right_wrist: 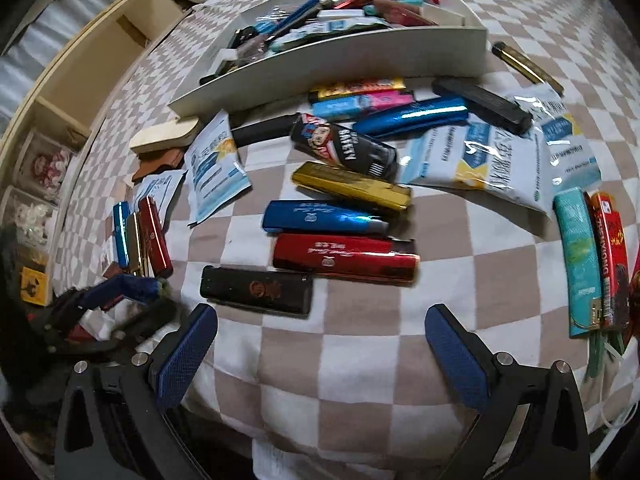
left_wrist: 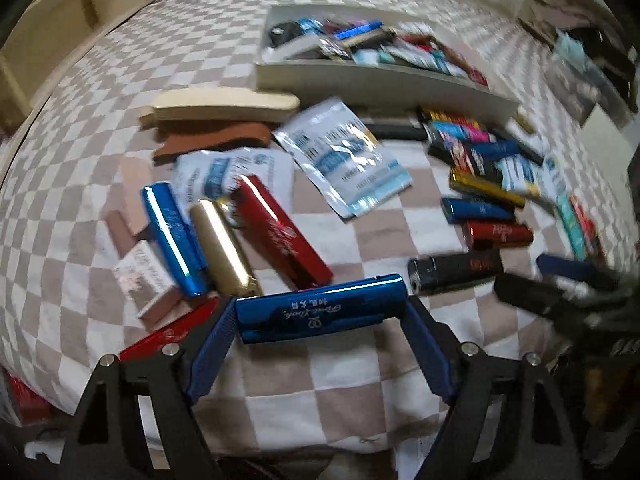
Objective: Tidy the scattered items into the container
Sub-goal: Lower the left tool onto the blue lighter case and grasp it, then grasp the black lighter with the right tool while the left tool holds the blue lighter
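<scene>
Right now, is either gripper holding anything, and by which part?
Left gripper clamps a blue lighter crosswise, by its two ends. Right gripper is open, holding nothing.

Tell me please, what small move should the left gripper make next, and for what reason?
Probably lift and carry toward the white container. The left gripper is shut on the blue lighter, pads at both its ends, so the grasp looks done. The container lies ahead on the checkered cloth, already holding many items. The right gripper is open and holds nothing.
</scene>
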Demonstrator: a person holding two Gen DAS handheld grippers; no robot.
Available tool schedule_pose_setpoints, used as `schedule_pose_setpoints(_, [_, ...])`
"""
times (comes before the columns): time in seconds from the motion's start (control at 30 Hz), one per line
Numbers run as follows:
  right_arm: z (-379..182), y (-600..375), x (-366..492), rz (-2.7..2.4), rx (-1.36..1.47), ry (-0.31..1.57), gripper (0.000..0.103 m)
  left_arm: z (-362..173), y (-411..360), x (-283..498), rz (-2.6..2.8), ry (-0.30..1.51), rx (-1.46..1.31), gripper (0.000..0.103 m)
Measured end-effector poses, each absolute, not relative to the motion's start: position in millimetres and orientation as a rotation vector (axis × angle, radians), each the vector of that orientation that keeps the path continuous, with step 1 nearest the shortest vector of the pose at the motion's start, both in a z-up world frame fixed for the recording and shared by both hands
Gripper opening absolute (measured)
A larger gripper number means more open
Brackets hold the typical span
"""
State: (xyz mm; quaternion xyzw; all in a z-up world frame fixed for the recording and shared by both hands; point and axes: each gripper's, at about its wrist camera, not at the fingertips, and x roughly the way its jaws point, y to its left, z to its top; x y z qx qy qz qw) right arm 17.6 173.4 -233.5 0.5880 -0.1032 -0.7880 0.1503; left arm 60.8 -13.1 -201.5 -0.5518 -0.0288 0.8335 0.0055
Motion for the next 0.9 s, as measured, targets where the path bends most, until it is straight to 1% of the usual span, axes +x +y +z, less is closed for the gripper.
schedule_pose_setpoints(0.13, [-235.2,161.2,22.1,-2.270,1.687,-0.285,0.103,-186.2,-24.5,66.2,2.674,-0.166,-1.691,0.082])
schedule_pose_setpoints(0.2, [-235.8,154.4,24.9,-2.275,1.685,-0.268,0.099,-179.7,-33.9,66.5,2.697,-0.201,-1.680,0.082])
schedule_pose_setpoints(0.27, [-235.5,147.4,26.5,-2.292,1.679,-0.250,0.091,-178.3,-37.9,68.6,2.708,-0.235,-1.673,0.082])
schedule_pose_setpoints(0.33, [-235.6,143.0,25.9,-2.299,1.676,-0.240,0.090,-177.3,-41.8,69.7,2.708,-0.268,-1.663,0.082])
schedule_pose_setpoints(0.53, [-236.0,123.1,25.0,-2.316,1.671,-0.169,0.088,-175.1,-47.8,72.3,2.710,-0.290,-1.639,0.082])
schedule_pose_setpoints(0.6, [-236.9,114.9,23.4,-2.328,1.675,-0.128,0.085,-175.0,-49.4,73.4,2.711,-0.295,-1.635,0.082])
schedule_pose_setpoints(0.63, [-237.5,111.5,22.3,-2.336,1.677,-0.101,0.080,-175.2,-50.5,74.7,2.711,-0.296,-1.635,0.082])
schedule_pose_setpoints(0.9, [-240.7,101.5,14.4,-2.386,1.707,-0.026,0.081,-177.4,-54.7,76.5,2.707,-0.304,-1.637,0.082])
